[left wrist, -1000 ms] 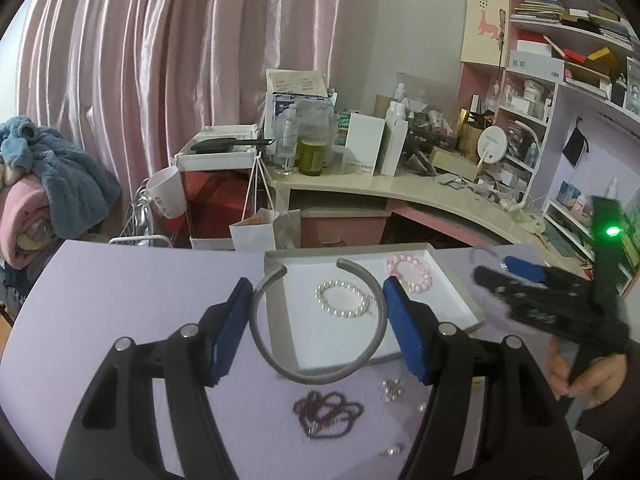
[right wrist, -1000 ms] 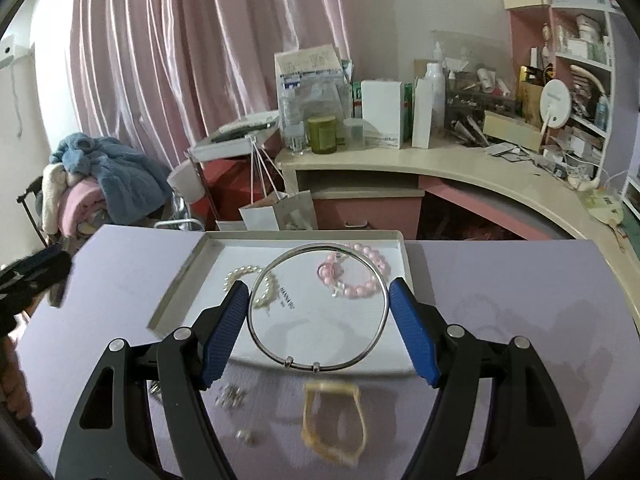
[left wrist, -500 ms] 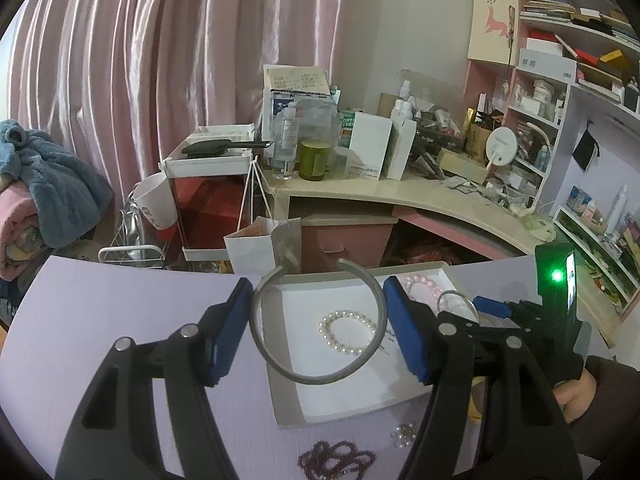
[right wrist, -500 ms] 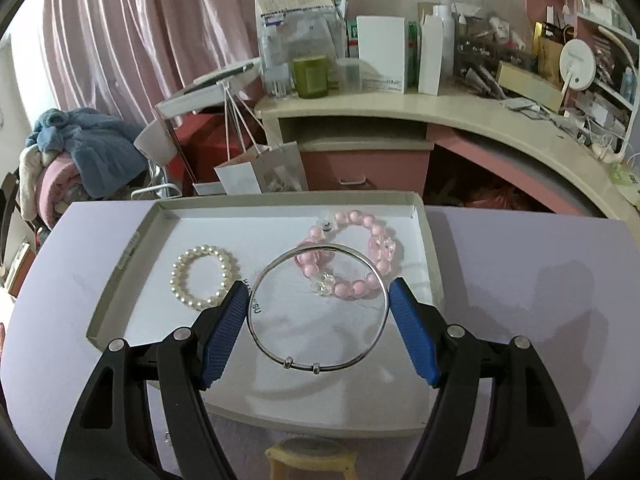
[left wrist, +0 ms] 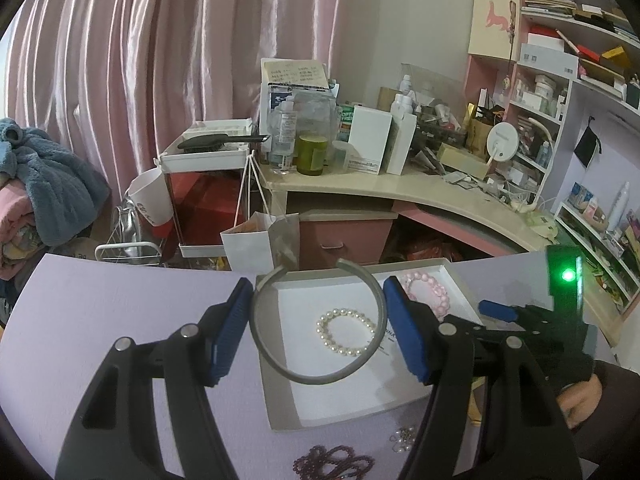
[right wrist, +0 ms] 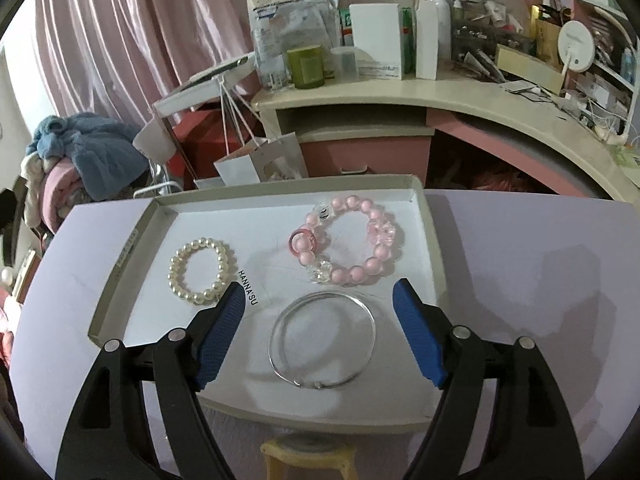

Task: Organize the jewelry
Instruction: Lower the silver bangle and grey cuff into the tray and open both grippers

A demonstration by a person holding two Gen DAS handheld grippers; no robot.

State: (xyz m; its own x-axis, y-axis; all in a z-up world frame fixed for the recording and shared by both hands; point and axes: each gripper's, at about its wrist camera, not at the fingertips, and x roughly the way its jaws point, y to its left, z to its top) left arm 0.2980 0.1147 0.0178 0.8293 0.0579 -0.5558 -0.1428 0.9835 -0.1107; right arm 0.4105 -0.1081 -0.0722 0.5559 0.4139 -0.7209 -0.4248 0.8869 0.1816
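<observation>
Right wrist view: the right tongs [right wrist: 318, 328] are opening, the silver bangle [right wrist: 322, 339] now lying free in the tray [right wrist: 428, 236] below the pink bracelet [right wrist: 348, 240]; the left tongs [left wrist: 316, 332] clamp the grey cuff [left wrist: 318, 322], next to place.

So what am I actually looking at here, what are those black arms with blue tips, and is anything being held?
No robot here: a person holds a hand-operated clamp in each hand, and a small wide-angle camera on each looks forward along its two black fingers with blue pads. One picture comes from the left gripper, the other from the right gripper.

On the lilac table sits a shallow white cardboard tray. In it lie a white pearl bracelet, a pink bead bracelet and a thin silver bangle.

The left gripper holds an open grey cuff bangle above the tray. The right gripper's jaws are opening; the silver bangle lies on the tray floor between them, clear of both pads. Dark purple beads and a yellow bangle lie on the table outside the tray.
</observation>
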